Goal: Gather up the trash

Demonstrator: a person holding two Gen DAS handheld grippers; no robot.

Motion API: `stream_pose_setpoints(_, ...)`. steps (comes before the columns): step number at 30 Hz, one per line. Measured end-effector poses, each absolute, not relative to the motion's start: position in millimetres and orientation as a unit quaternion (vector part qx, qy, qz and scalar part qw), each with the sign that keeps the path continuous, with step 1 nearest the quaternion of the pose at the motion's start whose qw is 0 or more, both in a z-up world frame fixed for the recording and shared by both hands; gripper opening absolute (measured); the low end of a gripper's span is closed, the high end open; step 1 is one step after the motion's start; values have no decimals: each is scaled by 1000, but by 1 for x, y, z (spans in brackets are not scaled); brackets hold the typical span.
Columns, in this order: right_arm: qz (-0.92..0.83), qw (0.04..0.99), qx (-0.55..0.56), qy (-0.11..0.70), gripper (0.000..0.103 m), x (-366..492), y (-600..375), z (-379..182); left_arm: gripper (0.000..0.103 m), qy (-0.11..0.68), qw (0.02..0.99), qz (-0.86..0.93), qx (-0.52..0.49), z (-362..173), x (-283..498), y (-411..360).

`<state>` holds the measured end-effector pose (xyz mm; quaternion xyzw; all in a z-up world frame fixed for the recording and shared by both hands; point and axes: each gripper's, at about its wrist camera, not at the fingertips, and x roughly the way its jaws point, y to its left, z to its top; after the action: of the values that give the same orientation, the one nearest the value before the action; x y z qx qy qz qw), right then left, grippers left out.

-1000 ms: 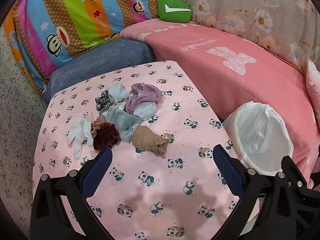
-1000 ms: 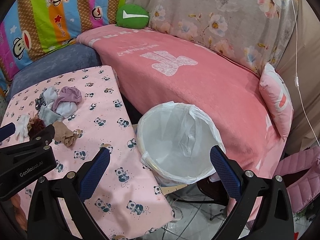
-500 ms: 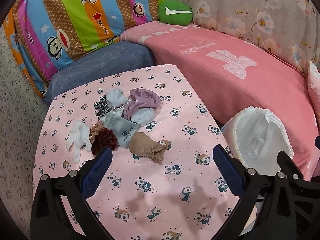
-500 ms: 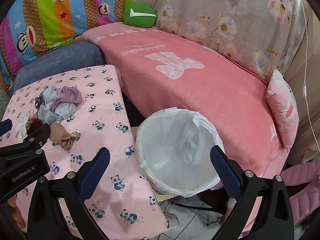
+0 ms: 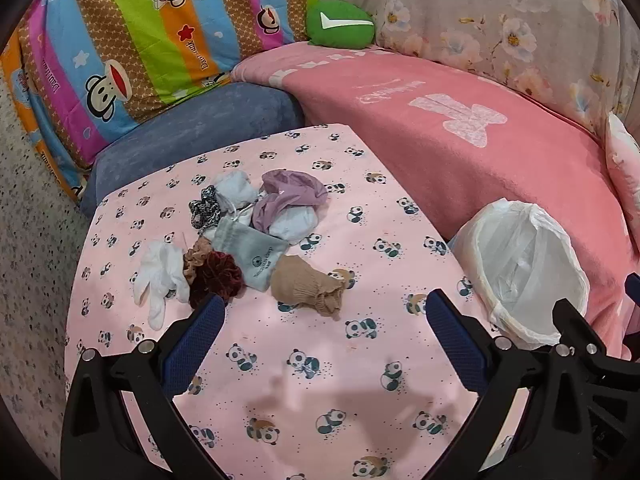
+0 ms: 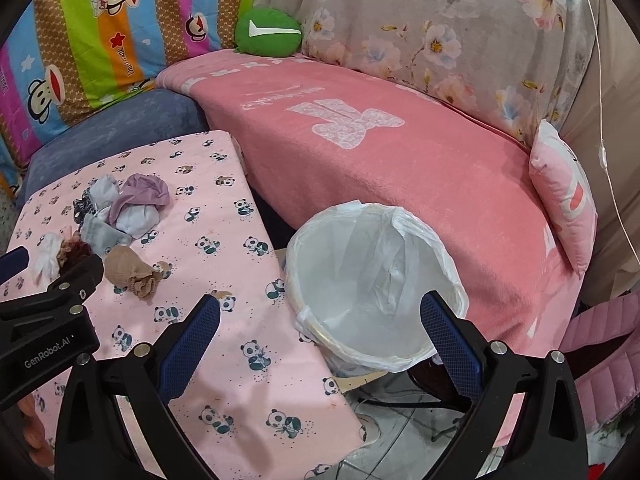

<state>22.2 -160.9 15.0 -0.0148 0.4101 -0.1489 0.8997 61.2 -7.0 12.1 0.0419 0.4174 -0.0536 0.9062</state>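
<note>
A heap of small cloth items lies on the panda-print table [image 5: 280,360]: a tan stocking [image 5: 308,289], a grey pouch [image 5: 252,252], a dark red scrunchie [image 5: 216,276], a white glove [image 5: 160,276], purple cloth [image 5: 288,194]. The stocking also shows in the right wrist view [image 6: 130,268]. A white-lined trash bin [image 5: 520,264] stands right of the table, also in the right wrist view [image 6: 372,292]. My left gripper [image 5: 324,312] is open and empty above the table, near the heap. My right gripper [image 6: 320,316] is open and empty over the bin's near rim.
A pink-covered sofa [image 6: 380,152] runs behind the bin. A blue cushion [image 5: 192,132], a striped monkey blanket [image 5: 140,40] and a green pillow [image 5: 340,24] lie beyond the table. A pink cushion [image 6: 564,196] is at the right. Tiled floor [image 6: 400,428] lies under the bin.
Both grippers have pulled back and risen slightly; the heap and the bin sit a little farther off. Both stay open and empty.
</note>
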Motion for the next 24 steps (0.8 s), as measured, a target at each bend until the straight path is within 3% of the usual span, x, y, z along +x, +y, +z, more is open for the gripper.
stream_pose_setpoints(15, -68, 917, -5, 394, 98, 64, -80, 0, 96, 416, 910, -1, 11, -12, 103, 95)
stream_pose_setpoints(24, -17, 908, 6, 418, 98, 110, -38, -38, 96, 419, 908, 12, -6, -32, 125, 142)
